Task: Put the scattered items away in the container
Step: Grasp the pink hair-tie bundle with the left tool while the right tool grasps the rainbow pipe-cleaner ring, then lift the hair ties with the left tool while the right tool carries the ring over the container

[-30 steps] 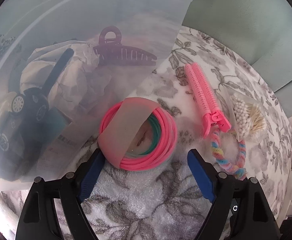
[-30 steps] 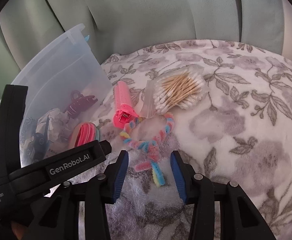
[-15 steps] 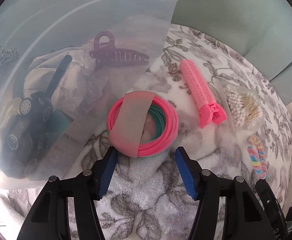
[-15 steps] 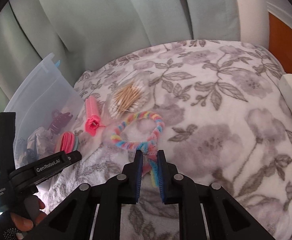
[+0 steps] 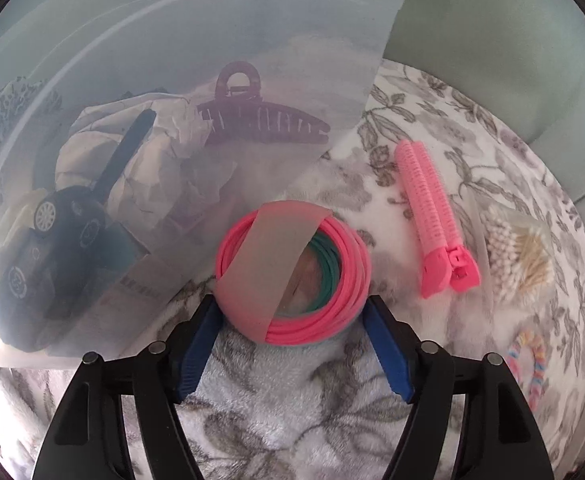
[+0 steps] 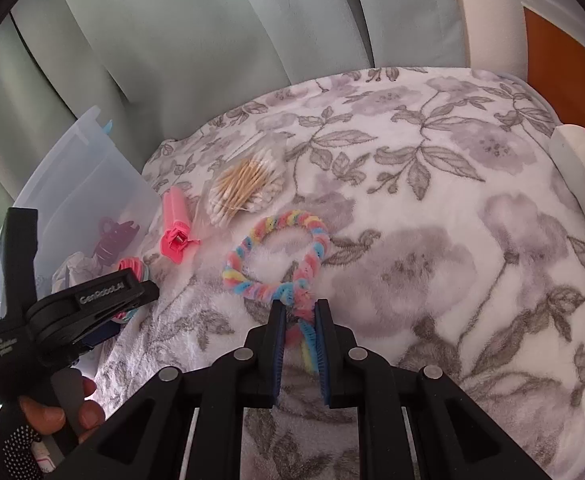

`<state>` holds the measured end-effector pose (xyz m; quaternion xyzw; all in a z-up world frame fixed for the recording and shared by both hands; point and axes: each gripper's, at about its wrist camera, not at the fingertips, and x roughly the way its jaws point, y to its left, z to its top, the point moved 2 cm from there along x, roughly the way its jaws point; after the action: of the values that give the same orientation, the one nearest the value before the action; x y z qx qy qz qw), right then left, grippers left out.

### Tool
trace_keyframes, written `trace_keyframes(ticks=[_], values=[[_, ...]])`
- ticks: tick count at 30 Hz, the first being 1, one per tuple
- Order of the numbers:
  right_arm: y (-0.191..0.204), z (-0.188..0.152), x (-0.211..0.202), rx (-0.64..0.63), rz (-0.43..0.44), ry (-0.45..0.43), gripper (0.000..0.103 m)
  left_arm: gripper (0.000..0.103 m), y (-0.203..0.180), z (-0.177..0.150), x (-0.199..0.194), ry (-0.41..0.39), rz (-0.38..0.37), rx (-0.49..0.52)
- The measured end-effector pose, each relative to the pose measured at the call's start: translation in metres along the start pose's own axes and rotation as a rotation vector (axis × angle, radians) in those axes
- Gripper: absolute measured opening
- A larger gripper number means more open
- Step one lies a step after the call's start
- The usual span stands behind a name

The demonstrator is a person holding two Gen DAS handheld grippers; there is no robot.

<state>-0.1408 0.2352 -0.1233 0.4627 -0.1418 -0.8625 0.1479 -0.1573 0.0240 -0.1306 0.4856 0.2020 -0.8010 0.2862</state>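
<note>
On the floral blanket [image 6: 432,240], the right claw [image 6: 298,316] pinches the pipe-cleaner ring's [image 6: 280,256] twisted tail, while the left claw [image 5: 292,316], jaws opening, straddles the pink bangles [image 5: 292,272] just beside the translucent container [image 5: 172,60].

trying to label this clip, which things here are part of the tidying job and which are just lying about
Part of the job:
- clear container
- pink band bundle, between the opening left gripper
- pipe-cleaner ring, tail pinched in the right gripper
- pink roller clip
- cotton swabs

Just there:
- floral blanket
- green cushions
</note>
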Motion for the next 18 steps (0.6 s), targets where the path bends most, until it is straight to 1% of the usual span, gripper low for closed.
trace_keyframes(ticks=[2, 4, 5, 7, 13, 18], values=[[0.001, 0.000, 0.000, 0.000, 0.000, 0.001, 0.015, 0.077, -0.002, 0.004, 0.003, 0.003, 0.018, -0.026], [0.001, 0.000, 0.000, -0.004, -0.001, 0.001, 0.015, 0.078, 0.000, 0.008, 0.004, -0.002, 0.016, -0.066], [0.001, 0.000, 0.000, -0.004, -0.002, 0.001, 0.015, 0.077, 0.001, 0.009, 0.005, -0.007, 0.016, -0.067], [0.001, -0.001, 0.000, -0.005, -0.001, 0.002, 0.015, 0.077, 0.000, 0.009, 0.004, -0.014, 0.014, -0.043], [0.003, -0.001, -0.002, -0.010, -0.003, 0.003, 0.016, 0.075, 0.001, 0.005, -0.001, -0.013, -0.025, -0.023], [0.007, -0.003, -0.014, -0.006, -0.009, -0.010, 0.016, 0.074, 0.003, -0.002, -0.007, 0.016, -0.071, 0.014]])
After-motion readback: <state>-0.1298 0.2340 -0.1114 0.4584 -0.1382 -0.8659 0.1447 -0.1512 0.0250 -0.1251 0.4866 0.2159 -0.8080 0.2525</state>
